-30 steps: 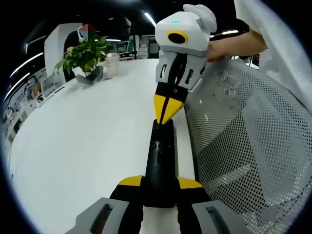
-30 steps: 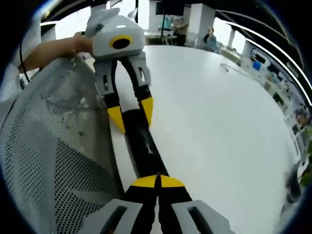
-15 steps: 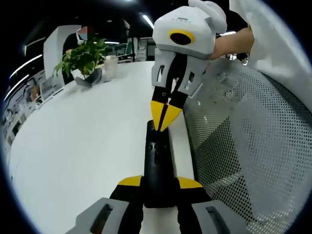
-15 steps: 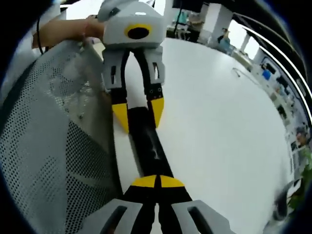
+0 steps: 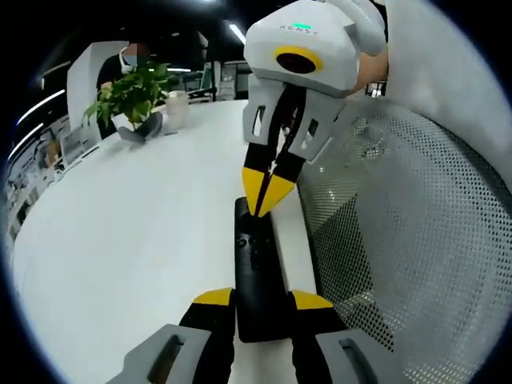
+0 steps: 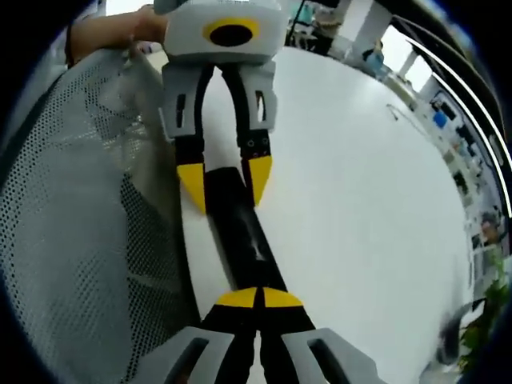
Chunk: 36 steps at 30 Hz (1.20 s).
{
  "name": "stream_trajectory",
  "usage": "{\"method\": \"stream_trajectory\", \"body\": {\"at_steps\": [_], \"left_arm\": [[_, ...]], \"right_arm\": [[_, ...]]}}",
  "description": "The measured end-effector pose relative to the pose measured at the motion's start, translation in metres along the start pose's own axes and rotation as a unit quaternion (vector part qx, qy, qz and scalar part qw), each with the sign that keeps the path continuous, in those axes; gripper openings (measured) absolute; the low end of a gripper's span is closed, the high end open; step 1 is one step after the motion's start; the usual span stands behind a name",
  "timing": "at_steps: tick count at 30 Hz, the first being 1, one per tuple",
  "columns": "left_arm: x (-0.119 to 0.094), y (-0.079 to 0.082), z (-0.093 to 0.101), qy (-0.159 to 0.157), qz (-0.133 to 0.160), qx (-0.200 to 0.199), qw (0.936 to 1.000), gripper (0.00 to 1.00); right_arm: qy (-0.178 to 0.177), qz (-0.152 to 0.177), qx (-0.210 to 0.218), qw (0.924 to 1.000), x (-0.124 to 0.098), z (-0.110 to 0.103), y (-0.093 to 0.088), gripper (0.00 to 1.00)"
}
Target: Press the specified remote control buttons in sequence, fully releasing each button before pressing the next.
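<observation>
left tongs [image 5: 262,308] pinching remote [image 5: 256,268] | right tongs [image 6: 258,300] pressed together, tips on remote | remote: long, slim, black

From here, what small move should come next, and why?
Probably lower the right hand-held gripper onto a button: its shut yellow tips sit at the far end of the slim black remote control, which the left hand-held gripper clamps at the near end.
</observation>
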<state>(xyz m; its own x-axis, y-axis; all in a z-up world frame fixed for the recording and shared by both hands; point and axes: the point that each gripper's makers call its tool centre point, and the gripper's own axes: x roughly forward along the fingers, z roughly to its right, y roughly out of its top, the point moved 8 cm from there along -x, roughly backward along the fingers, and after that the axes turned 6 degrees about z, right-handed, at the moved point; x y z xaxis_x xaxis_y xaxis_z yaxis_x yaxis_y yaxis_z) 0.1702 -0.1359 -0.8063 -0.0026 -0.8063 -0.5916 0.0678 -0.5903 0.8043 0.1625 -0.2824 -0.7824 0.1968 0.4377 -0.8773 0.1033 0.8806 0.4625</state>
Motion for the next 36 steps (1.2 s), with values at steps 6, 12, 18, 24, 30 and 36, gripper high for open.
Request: {"method": "stream_trajectory", "body": {"at_steps": [6, 12, 18, 24, 30, 36], "left_arm": [[-0.002, -0.002, 0.003, -0.011, -0.001, 0.008, 0.9999, 0.24], [-0.001, -0.003, 0.004, -0.021, 0.006, 0.014, 0.9997, 0.24], [-0.001, -0.003, 0.004, -0.021, 0.006, 0.015, 0.9996, 0.24], [-0.001, -0.003, 0.005, -0.021, 0.005, 0.017, 0.9996, 0.24], [-0.001, -0.003, 0.005, -0.02, 0.004, 0.019, 0.9996, 0.24], [-0.001, -0.003, 0.005, -0.019, 0.002, 0.017, 0.9997, 0.24]], "right_arm": [[0.015, 0.016, -0.037, 0.9991, -0.002, -0.001, 0.002, 0.0], [0.066, 0.03, -0.031, 0.9969, 0.0, 0.005, 0.004, 0.01], [0.08, 0.025, -0.028, 0.9961, -0.001, 0.001, -0.002, 0.03], [0.08, 0.029, -0.022, 0.9961, -0.001, 0.0, -0.002, 0.03], [0.08, 0.033, -0.026, 0.9959, -0.002, -0.002, -0.004, 0.04], [0.076, 0.02, -0.034, 0.9963, 0.0, -0.003, -0.001, 0.04]]}}
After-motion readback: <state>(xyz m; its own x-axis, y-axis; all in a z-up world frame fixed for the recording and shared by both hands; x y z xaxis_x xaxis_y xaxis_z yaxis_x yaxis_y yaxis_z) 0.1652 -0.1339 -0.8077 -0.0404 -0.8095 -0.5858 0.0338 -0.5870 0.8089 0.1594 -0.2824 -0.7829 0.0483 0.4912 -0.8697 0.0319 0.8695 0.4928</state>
